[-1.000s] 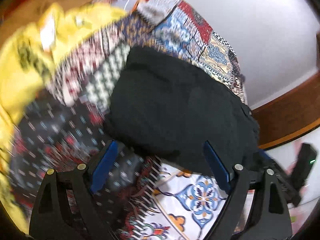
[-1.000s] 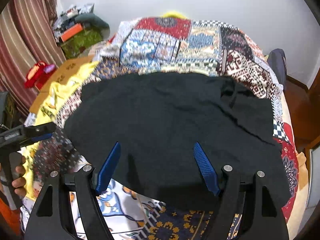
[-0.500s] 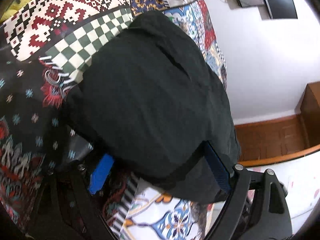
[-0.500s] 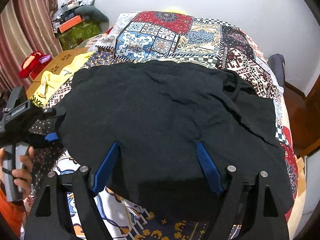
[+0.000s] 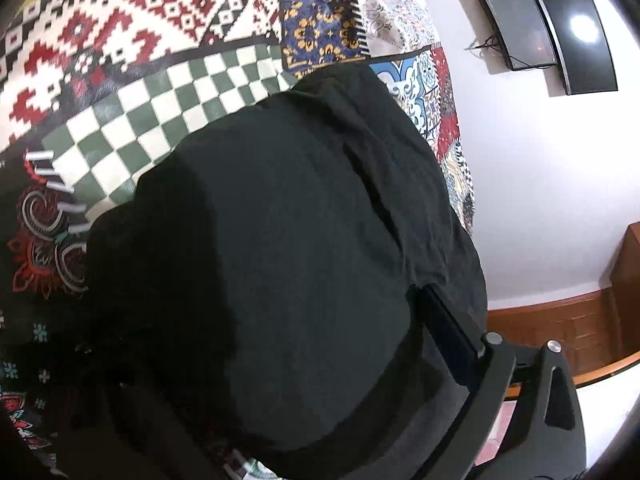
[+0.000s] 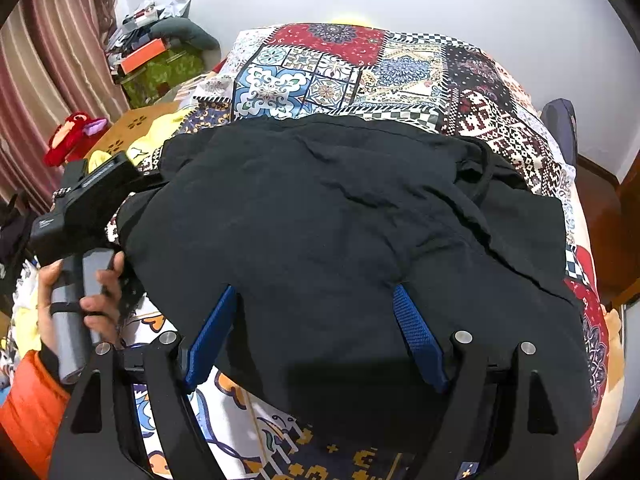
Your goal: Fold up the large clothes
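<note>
Between right gripper (image 6: 316, 336) wide-spread jaws: black garment (image 6: 340, 220) near hem lying, pads not pinching. Left gripper (image 6: 84, 200) jaws, just been opening, straddling garment's left edge. Patchwork bedspread (image 6: 340, 68) underneath; yellow cloth (image 6: 160, 128) beyond.

black garment (image 6: 340, 220) on a patchwork bedspread (image 6: 344, 68) of red, blue and green-checked squares; blue claw pads (image 6: 416, 332); orange sleeve (image 6: 28, 396); striped pink curtain (image 6: 44, 64).

White walls (image 6: 480, 0), striped curtain (image 6: 48, 60), patchwork-covered bed (image 6: 328, 68), wall-mounted screens (image 5: 568, 28), wooden skirting (image 5: 560, 316)
</note>
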The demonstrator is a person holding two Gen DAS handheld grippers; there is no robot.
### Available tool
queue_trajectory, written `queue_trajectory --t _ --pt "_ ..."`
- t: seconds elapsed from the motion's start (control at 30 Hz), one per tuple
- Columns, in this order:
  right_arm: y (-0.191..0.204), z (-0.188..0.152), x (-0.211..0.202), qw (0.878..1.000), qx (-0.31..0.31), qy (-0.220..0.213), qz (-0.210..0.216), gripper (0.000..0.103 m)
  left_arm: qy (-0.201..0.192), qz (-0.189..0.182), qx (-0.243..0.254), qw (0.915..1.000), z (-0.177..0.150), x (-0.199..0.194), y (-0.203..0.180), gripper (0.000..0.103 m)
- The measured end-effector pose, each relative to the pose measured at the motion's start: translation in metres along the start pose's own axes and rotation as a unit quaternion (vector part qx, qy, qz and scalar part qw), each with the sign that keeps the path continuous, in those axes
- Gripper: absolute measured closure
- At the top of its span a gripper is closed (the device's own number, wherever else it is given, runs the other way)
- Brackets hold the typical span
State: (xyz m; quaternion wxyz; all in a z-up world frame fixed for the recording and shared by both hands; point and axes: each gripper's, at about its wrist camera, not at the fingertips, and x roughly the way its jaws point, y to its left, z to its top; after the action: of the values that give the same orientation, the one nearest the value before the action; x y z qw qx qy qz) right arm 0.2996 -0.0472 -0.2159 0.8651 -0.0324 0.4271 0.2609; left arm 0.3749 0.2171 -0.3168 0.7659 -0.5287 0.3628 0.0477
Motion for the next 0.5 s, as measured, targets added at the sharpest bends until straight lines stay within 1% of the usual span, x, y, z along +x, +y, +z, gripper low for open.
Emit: queue_trajectory --t 0.03,0.07,0.1,0.13,0.17,0.2,0.23,0.3,0.33,0.37,0.43,0.5 --pt "0.0 0.0 -0.001 1.0 0.002 0.001 0.001 0.025 -0.012 0.013 -0.005 0.9998 -0.001 -0.001 0.0 0.016" --pt "-0.001 0.001 -0.002 1.0 0.004 0.003 0.002 0.025 -0.019 0.023 -0.006 0.9995 -0.001 -0.005 0.006 0.022" --pt "-0.002 0.001 -0.003 1.0 0.007 0.005 0.003 0.025 -0.03 0.032 -0.005 0.999 -0.002 -0.01 0.004 0.033" --pt "-0.003 0.001 -0.005 1.0 0.009 0.007 0.004 0.025 -0.041 0.037 0.001 0.9985 -0.003 -0.017 0.002 0.047" --pt "-0.004 0.002 -0.007 1.0 0.014 0.009 0.006 0.025 -0.046 0.04 0.01 0.9981 -0.002 -0.021 0.0 0.054" --pt "-0.007 0.002 -0.01 1.0 0.021 0.01 0.006 0.025 -0.052 0.046 0.023 0.9973 0.0 -0.027 -0.007 0.063" --pt "-0.009 0.002 -0.012 1.0 0.027 0.011 0.005 0.025 -0.057 0.05 0.039 0.9964 0.0 -0.035 -0.015 0.067" --pt "-0.014 0.004 -0.018 0.999 0.04 0.013 0.005 0.025 -0.071 0.054 0.071 0.9935 -0.001 -0.049 -0.031 0.07" --pt "-0.015 0.005 -0.021 0.999 0.046 0.014 0.004 0.025 -0.085 0.064 0.095 0.9898 -0.004 -0.06 -0.043 0.071" --pt "-0.015 0.007 -0.024 0.999 0.051 0.014 0.002 0.025 -0.094 0.069 0.107 0.9874 -0.005 -0.066 -0.049 0.072" --pt "-0.013 0.011 -0.032 0.998 0.056 0.009 0.003 0.025 -0.121 0.088 0.144 0.9782 -0.012 -0.089 -0.066 0.073" --pt "-0.006 0.017 -0.04 0.998 0.056 -0.001 0.012 0.025 -0.144 0.093 0.163 0.9717 -0.015 -0.107 -0.075 0.073"
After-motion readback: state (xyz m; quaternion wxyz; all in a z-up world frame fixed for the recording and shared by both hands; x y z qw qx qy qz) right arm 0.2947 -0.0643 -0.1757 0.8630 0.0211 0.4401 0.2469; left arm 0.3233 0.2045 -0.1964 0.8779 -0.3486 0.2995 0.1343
